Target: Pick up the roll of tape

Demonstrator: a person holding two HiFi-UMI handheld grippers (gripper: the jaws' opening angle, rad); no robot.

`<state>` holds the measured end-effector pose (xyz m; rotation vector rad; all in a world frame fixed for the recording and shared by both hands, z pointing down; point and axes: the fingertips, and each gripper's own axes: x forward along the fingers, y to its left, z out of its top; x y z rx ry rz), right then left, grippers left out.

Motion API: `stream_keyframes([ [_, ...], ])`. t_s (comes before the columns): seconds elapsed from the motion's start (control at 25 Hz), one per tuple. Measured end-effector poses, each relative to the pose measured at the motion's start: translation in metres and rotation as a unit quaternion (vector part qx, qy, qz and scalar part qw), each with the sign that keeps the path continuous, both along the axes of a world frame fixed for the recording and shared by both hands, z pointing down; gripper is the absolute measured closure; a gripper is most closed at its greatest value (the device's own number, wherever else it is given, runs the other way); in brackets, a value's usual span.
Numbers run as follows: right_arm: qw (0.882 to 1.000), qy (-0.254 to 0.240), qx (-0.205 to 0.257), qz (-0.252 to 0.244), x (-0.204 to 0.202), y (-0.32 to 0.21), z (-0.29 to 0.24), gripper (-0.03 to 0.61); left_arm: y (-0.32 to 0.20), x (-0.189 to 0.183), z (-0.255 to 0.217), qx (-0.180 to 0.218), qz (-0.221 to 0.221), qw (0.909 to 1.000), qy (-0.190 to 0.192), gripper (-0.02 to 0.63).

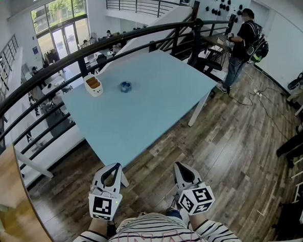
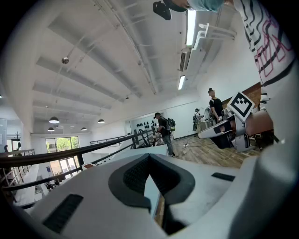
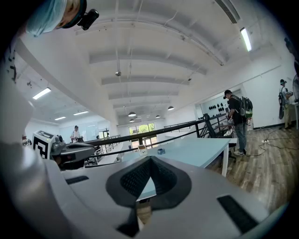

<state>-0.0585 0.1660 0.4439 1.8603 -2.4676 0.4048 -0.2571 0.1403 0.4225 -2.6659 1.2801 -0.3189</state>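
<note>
The roll of tape (image 1: 125, 86) is small and blue and lies on the far part of a light blue table (image 1: 141, 118). In the right gripper view the roll of tape (image 3: 161, 151) shows tiny, far beyond the jaws. My left gripper (image 1: 115, 166) and right gripper (image 1: 178, 165) are held side by side close to my body, over the wooden floor short of the table's near edge. Both are shut with nothing between the jaws. The left gripper (image 2: 149, 156) and the right gripper (image 3: 150, 158) each show their dark pads closed to a point.
A white container (image 1: 93, 85) with something brown on top stands left of the tape. A black railing (image 1: 86, 53) curves behind the table. A person with a backpack (image 1: 241, 41) stands at the far right. Wooden floor (image 1: 230, 149) lies to the right of the table.
</note>
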Motion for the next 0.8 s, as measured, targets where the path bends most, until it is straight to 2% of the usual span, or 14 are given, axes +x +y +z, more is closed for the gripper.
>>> stream_keyframes([
  [0.12, 1.0, -0.004, 0.001, -0.006, -0.007, 0.003, 0.0, 0.552, 0.003, -0.005, 0.001, 0.003, 0.0, 1.0, 0.005, 0.589],
  [0.28, 1.0, -0.026, -0.003, -0.018, -0.014, 0.002, 0.001, 0.549, 0.004, -0.006, 0.004, 0.006, 0.014, 0.9999, -0.006, 0.588],
  [0.48, 1.0, -0.024, -0.016, -0.003, -0.005, -0.005, 0.011, 0.534, -0.003, 0.005, 0.02, -0.021, 0.032, 0.9993, -0.001, 0.578],
  [0.52, 0.999, -0.026, -0.02, -0.002, -0.001, -0.009, 0.013, 0.486, -0.005, 0.01, 0.024, -0.029, 0.038, 0.9989, 0.002, 0.53],
  [0.56, 0.999, -0.028, -0.025, 0.0, 0.004, -0.013, 0.015, 0.412, -0.008, 0.016, 0.027, -0.037, 0.042, 0.9984, 0.003, 0.433],
  [0.6, 0.999, -0.029, -0.029, 0.001, 0.009, -0.018, 0.016, 0.397, -0.012, 0.021, 0.029, -0.044, 0.045, 0.998, 0.003, 0.408],
  [0.8, 0.999, -0.031, -0.035, -0.009, 0.033, -0.049, 0.016, 0.396, -0.041, 0.041, 0.029, -0.053, 0.026, 0.9982, -0.008, 0.408],
])
